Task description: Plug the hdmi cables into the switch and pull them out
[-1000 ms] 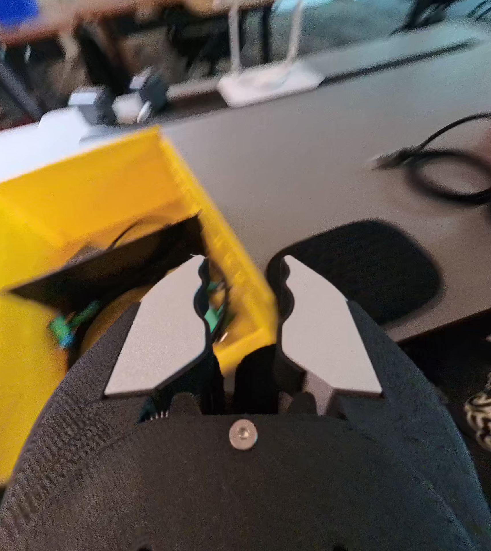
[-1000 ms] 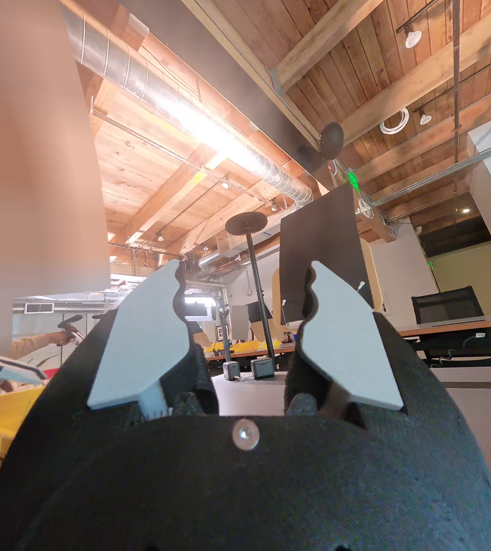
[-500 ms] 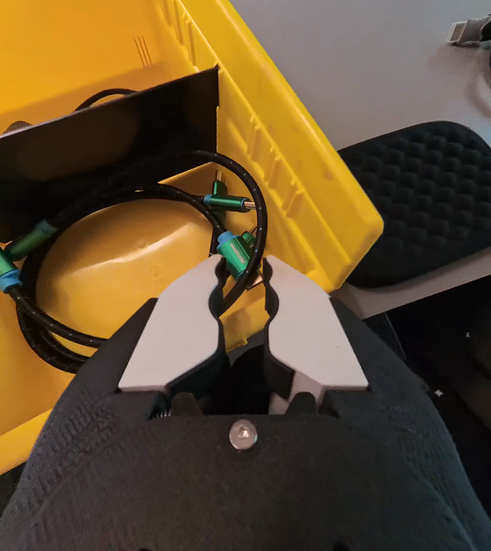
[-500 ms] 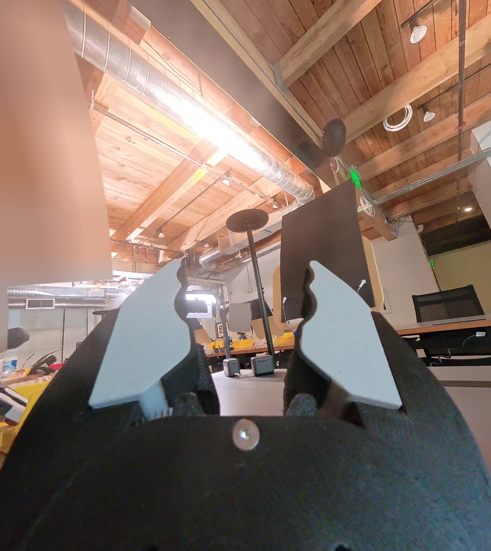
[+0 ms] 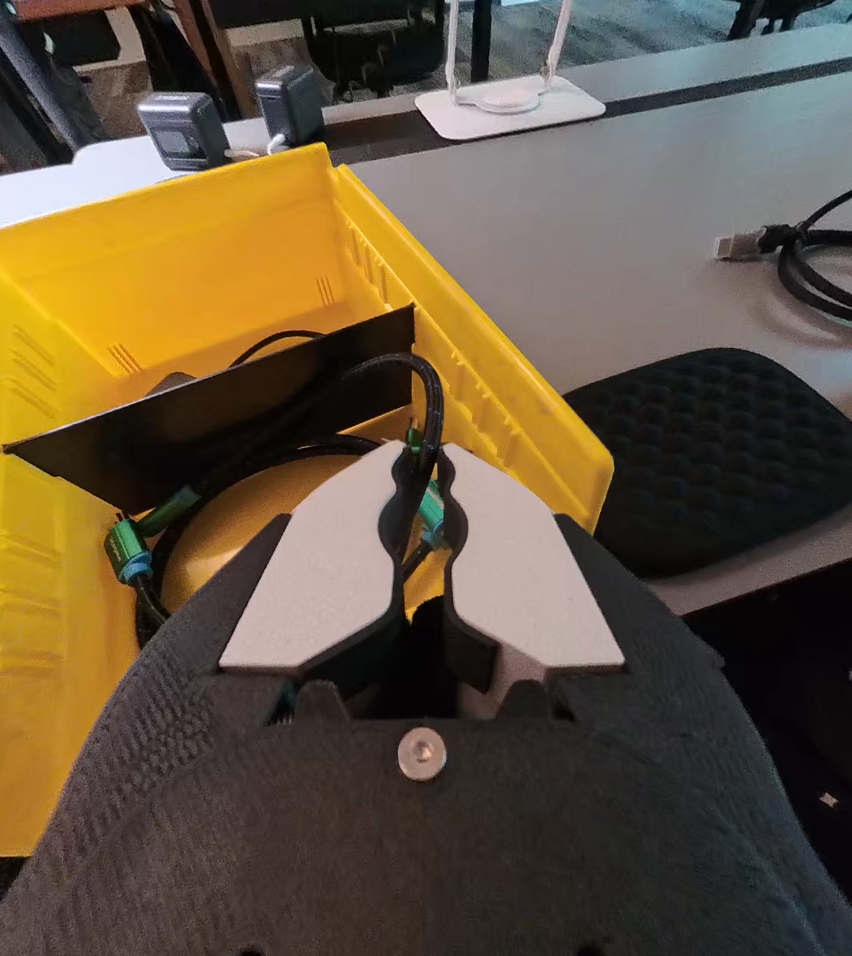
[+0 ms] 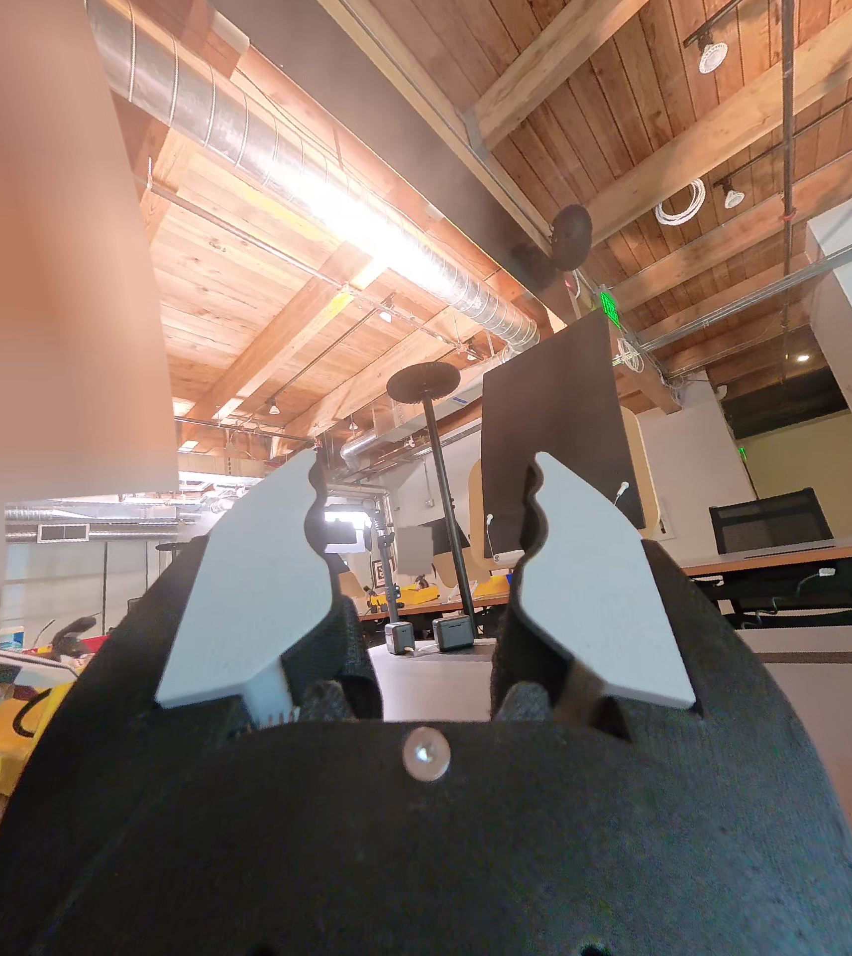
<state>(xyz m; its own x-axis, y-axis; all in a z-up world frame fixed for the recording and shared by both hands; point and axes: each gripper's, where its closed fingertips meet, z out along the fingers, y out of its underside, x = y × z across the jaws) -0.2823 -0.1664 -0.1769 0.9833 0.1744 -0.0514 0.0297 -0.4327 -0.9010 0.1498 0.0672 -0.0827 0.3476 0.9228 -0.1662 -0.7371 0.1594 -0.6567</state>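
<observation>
The left tongs (image 5: 419, 455) are clenched on the braided cable (image 5: 426, 393), probably to lift it out of the yellow bin (image 5: 207, 248). Its green plugs (image 5: 124, 548) lie in the bin before a black divider (image 5: 207, 414). The right tongs (image 6: 426, 465) are released, aimed at the ceiling, apparently waiting. No switch is visible.

The left gripper (image 5: 419, 455) pointed steeply downward, its grey fingers (image 5: 320, 569) drawn nearly together and pinching a braided black cable (image 5: 426, 408). The right gripper (image 6: 424, 465) tilted upward, its fingers (image 6: 599, 584) spread wide, holding nothing.
</observation>
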